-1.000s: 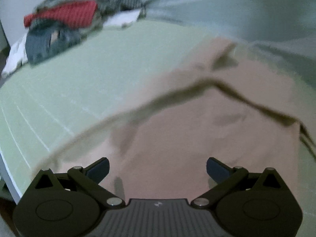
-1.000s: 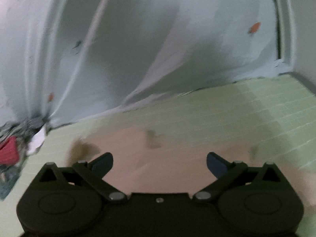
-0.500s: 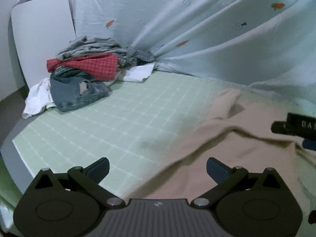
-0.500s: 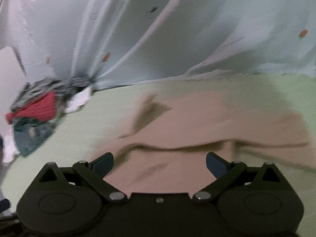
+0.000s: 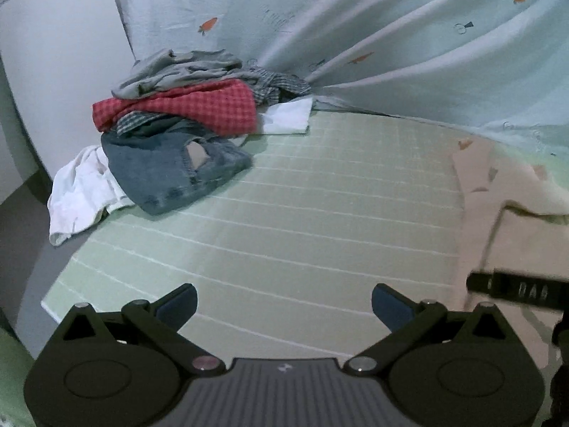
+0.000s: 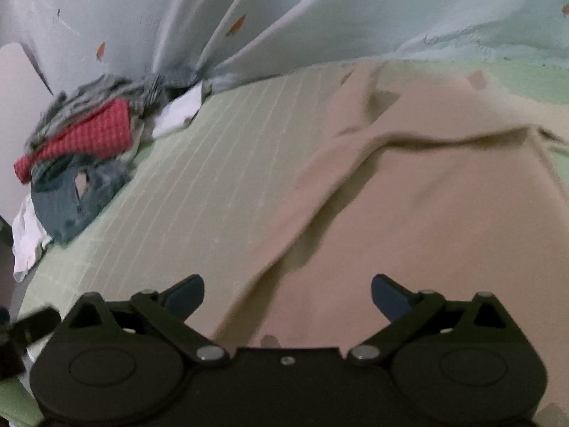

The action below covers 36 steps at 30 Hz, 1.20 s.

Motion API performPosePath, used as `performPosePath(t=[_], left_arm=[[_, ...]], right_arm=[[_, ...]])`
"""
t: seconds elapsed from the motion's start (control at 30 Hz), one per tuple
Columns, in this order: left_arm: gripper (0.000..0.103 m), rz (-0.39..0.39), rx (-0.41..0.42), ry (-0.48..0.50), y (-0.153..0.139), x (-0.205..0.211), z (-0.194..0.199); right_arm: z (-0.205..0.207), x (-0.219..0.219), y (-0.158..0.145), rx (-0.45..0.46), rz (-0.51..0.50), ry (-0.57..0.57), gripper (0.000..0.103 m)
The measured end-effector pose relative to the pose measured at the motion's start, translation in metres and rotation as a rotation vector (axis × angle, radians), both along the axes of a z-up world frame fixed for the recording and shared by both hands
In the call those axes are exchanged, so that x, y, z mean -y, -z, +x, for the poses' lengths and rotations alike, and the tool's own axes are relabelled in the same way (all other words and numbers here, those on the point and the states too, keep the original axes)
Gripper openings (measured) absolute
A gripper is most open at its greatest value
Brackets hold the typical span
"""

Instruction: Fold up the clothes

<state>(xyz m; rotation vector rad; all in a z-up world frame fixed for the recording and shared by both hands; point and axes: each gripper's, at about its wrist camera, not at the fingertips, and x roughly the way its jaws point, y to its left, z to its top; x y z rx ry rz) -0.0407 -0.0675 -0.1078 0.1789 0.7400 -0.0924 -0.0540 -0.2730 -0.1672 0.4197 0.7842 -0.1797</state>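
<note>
Pale green mat (image 5: 320,220) with a white grid of lines, laid flat as the work surface; its near left corner shows over a grey floor (image 5: 32,249).

Backdrop: light blue-grey sheet (image 5: 373,35), draped in deep folds, printed with small orange carrots and strawberries, gathered to a point behind the clothes pile.

White rounded panel (image 5: 60,53), standing at the far left against the sheet.

Clothes pile (image 5: 185,114), far left corner of the mat: grey garment on top, red checked cloth, torn blue denim, white cloth spilling off the edge.

Tan garment (image 6: 426,195), spread on the right part of the mat, creased, one ridge across it, well apart from the pile.

Left gripper (image 5: 284,302): fingers spread wide over bare mat, nothing between them.

Right gripper (image 6: 288,293): fingers wide but closing, over the tan garment, pads not pressing on it; picture blurred.
</note>
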Motion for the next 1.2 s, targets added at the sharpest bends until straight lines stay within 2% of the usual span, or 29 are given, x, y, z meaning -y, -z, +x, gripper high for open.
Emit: performPosePath(t=[0.07,0.13,0.17,0.23,0.27,0.3,0.33,0.37,0.53,0.7,0.8,0.87,1.07,1.2], left_arm=[[0.103,-0.001,-0.009,0.001,0.001,-0.014,0.007],[0.103,-0.018,-0.033,0.012,0.002,-0.025,0.011],[0.103,-0.024,-0.040,0.025,0.003,-0.028,0.011],[0.103,-0.023,-0.049,0.061,0.006,-0.030,0.011],[0.103,-0.020,-0.052,0.081,0.008,-0.029,0.010],[0.103,-0.018,-0.056,0.098,0.009,-0.028,0.010],[0.103,-0.018,-0.060,0.110,0.010,-0.026,0.010],[0.103,-0.019,-0.060,0.122,0.011,-0.024,0.010],[0.103,-0.035,-0.057,0.172,0.011,-0.008,0.011],[0.103,-0.079,-0.074,0.219,0.011,0.032,0.015],[0.103,-0.083,-0.084,0.265,0.012,0.069,0.012],[0.103,-0.081,-0.102,0.293,0.015,0.094,0.007],[0.103,-0.021,-0.161,0.390,0.036,0.152,-0.024],[0.103,0.044,-0.216,0.389,0.056,0.167,-0.039]], right_arm=[[0.004,-0.015,0.006,-0.031,0.015,0.021,0.082],[0.005,-0.024,0.011,-0.061,0.045,0.048,0.065],[0.004,-0.028,0.010,-0.066,0.041,0.063,0.063],[0.003,-0.033,0.009,-0.080,0.010,0.081,0.042],[0.002,-0.034,0.010,-0.083,0.002,0.086,0.036],[0.001,-0.031,0.010,-0.079,0.011,0.092,0.024],[-0.001,-0.029,0.009,-0.073,0.025,0.098,0.007],[-0.002,-0.026,0.009,-0.066,0.039,0.104,0.002],[-0.019,-0.007,-0.009,0.006,0.065,0.103,0.002],[-0.042,0.025,-0.029,0.048,0.067,0.115,0.002],[-0.053,0.045,-0.035,0.031,0.016,0.112,0.001],[-0.059,0.059,-0.034,0.012,0.017,0.116,0.001],[-0.068,0.092,-0.013,-0.077,0.050,0.120,0.001],[-0.066,0.092,0.000,-0.117,0.041,0.069,0.001]])
